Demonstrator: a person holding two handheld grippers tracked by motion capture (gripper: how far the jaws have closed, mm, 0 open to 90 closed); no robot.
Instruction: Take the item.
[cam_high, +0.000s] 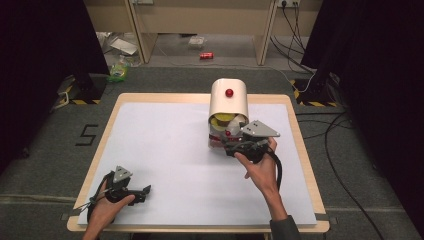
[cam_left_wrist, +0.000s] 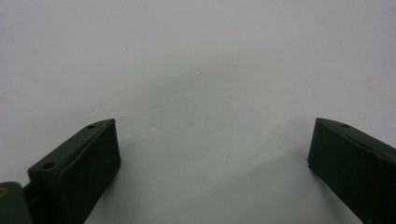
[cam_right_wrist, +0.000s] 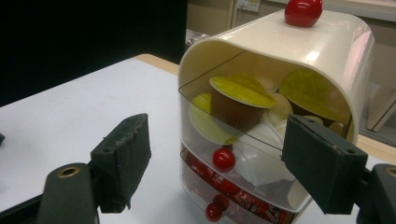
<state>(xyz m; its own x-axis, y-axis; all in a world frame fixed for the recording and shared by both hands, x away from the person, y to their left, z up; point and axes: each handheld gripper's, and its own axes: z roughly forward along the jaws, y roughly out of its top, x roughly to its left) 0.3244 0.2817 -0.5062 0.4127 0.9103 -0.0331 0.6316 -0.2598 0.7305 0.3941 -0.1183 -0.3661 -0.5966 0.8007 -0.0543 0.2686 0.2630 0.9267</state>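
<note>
The cream drawer box (cam_high: 229, 102) stands at the table's (cam_high: 150, 150) far edge, yellow-lidded cups (cam_right_wrist: 243, 100) inside; no label readable; right gripper (cam_right_wrist: 233, 161) gapes wide before it; left gripper (cam_left_wrist: 210, 158) spread wide, empty, near corner.

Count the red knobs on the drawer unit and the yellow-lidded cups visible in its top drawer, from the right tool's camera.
Red knobs: 4, one on top of the drawer unit at, one on the top drawer, two low on the bottom drawer and.
Yellow-lidded cups: 3, at and.
Total: 7.
</note>
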